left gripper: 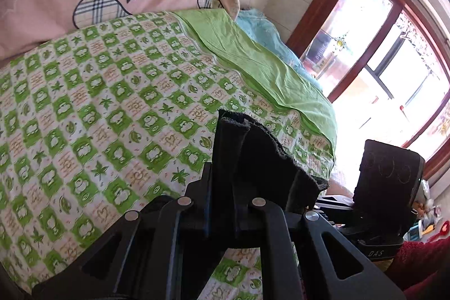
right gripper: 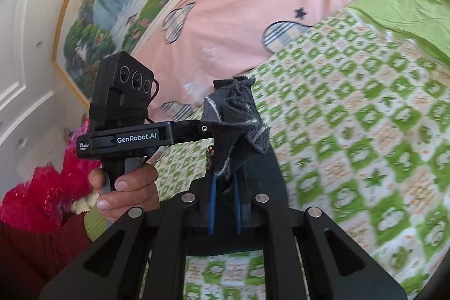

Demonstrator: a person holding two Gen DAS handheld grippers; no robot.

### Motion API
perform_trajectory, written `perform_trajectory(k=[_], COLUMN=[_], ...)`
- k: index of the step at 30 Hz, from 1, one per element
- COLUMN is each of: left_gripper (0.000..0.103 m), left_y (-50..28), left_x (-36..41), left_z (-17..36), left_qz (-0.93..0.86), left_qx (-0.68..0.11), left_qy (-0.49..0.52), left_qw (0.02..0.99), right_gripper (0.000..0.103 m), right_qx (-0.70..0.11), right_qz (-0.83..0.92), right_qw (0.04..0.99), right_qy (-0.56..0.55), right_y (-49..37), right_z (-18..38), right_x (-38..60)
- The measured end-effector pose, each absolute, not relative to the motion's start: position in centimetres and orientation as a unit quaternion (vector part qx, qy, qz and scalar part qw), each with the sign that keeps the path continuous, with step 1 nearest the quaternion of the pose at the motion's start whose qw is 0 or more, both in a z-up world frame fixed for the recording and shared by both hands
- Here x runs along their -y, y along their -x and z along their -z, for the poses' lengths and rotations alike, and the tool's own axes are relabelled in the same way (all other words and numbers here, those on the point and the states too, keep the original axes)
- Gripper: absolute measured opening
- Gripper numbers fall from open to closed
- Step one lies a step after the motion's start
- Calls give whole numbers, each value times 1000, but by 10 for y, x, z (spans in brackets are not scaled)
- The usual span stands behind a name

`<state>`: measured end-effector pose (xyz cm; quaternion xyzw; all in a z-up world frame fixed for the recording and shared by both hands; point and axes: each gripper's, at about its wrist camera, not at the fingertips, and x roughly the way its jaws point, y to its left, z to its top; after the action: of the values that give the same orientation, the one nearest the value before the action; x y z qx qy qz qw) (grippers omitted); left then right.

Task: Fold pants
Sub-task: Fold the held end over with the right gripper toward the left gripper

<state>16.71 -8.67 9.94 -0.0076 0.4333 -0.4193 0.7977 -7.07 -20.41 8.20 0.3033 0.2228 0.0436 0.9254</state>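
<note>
Dark grey pants are pinched in my left gripper, which is shut on a frayed edge of the cloth above the bed. My right gripper is shut on another bunched, frayed edge of the same pants. In the right wrist view the left gripper reaches in from the left and meets the cloth close to my right fingers; the hand holds its handle. In the left wrist view the right gripper's body shows at the right. Most of the pants hang below, out of sight.
A bed with a green and white patterned sheet lies below both grippers. A plain green blanket lies along its far side. A pink cover with plaid hearts stands at the head. A window is at the right.
</note>
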Motion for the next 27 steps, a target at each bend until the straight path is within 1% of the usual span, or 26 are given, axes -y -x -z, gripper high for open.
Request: perform_trajectory(k=[6,13,22,23,27], left_gripper=[10,10,9,7,7], left_y=[-148,-145,-140,-140,-134], left_x=[29,-12,-46,-48,-58], left_z=[-91,-50,-4,0,9], left_qz=[388,350,303,299,282], left_qx=[-426,-446,-481,-484,-494], left_qy=[38,78,114,117,126], left_qw=[816,820,815,814,813], right_gripper=[12,12,12,14,17], right_qx=[-246,-286,-341,-346,-363], right_qz=[-89,-121,-131,-132,-130], right_qw=[922,910,893,891,889], right_qy=[-285,-275,-262,-261,-248], right_y=[45,18,-5,-6,-11], right_z=[-72,-39,-3,-1,6], right_x=[164,132,115,113,106])
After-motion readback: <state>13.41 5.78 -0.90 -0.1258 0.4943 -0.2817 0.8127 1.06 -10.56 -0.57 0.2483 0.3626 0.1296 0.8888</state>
